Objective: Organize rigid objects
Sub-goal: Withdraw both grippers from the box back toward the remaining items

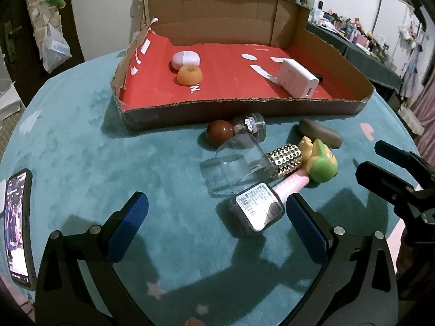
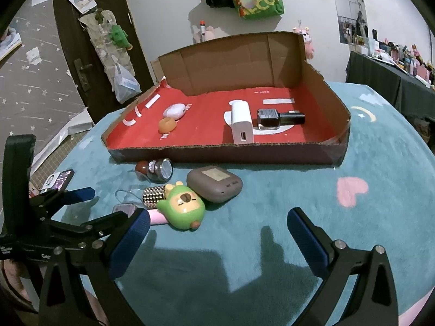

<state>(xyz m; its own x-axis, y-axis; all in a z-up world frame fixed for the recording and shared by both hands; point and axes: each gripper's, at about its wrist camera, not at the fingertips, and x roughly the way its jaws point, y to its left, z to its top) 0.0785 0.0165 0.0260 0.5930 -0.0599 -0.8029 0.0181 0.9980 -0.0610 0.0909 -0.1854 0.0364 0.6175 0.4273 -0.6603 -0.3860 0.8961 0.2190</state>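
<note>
Left gripper (image 1: 216, 214), jaws spread wide, hovers above a teal tablecloth (image 1: 95, 149). Just ahead lie a clear glass jar (image 1: 235, 167), a green toy figure (image 1: 322, 161) and a labelled bottle (image 1: 258, 209). Beyond, a red-lined cardboard tray (image 1: 239, 108) holds a white charger (image 1: 297, 78).

Plush teal cloth (image 1: 81, 149) covers the table, matt and napped. The cardboard box (image 2: 244, 54) shows raw corrugated edges and a smooth red printed lining. Clear glossy glass on the toppled bottle (image 1: 236, 168), its cap (image 1: 285, 160) studded in shiny gold metal. The green figurine (image 2: 182, 209) gleams like smooth plastic; the grey-brown case (image 2: 214, 184) looks matt.
</note>
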